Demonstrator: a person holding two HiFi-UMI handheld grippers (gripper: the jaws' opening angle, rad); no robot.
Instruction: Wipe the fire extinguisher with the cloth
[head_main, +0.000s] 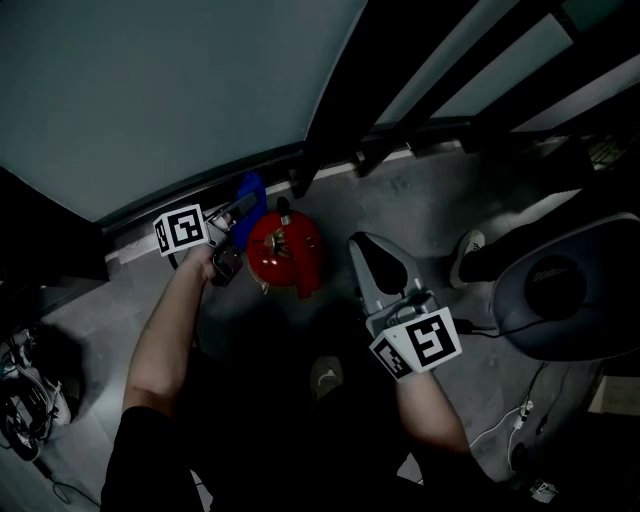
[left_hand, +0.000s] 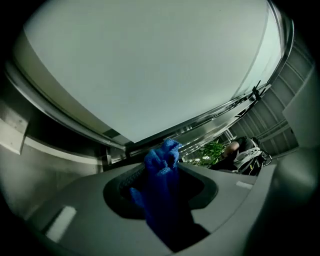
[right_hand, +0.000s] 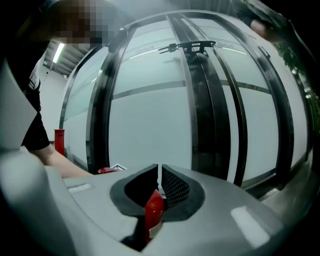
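The red fire extinguisher (head_main: 283, 249) stands on the grey floor by the glass wall, seen from above. My left gripper (head_main: 238, 210) is just to its left, shut on a blue cloth (head_main: 249, 188) that sticks up past the jaws. In the left gripper view the cloth (left_hand: 162, 200) fills the gap of the left gripper (left_hand: 159, 167). My right gripper (head_main: 362, 242) hangs just right of the extinguisher, apart from it. The right gripper (right_hand: 159, 172) has its fingertips together, and a red part of the extinguisher (right_hand: 154, 212) shows low in the gap behind them.
A glass wall (head_main: 180, 90) with black frame bars (head_main: 340, 110) runs along the far side. A large grey rounded object (head_main: 570, 290) and a shoe (head_main: 465, 256) lie at the right. Cables (head_main: 25, 395) lie at the lower left, and a white cord (head_main: 510, 420) at the lower right.
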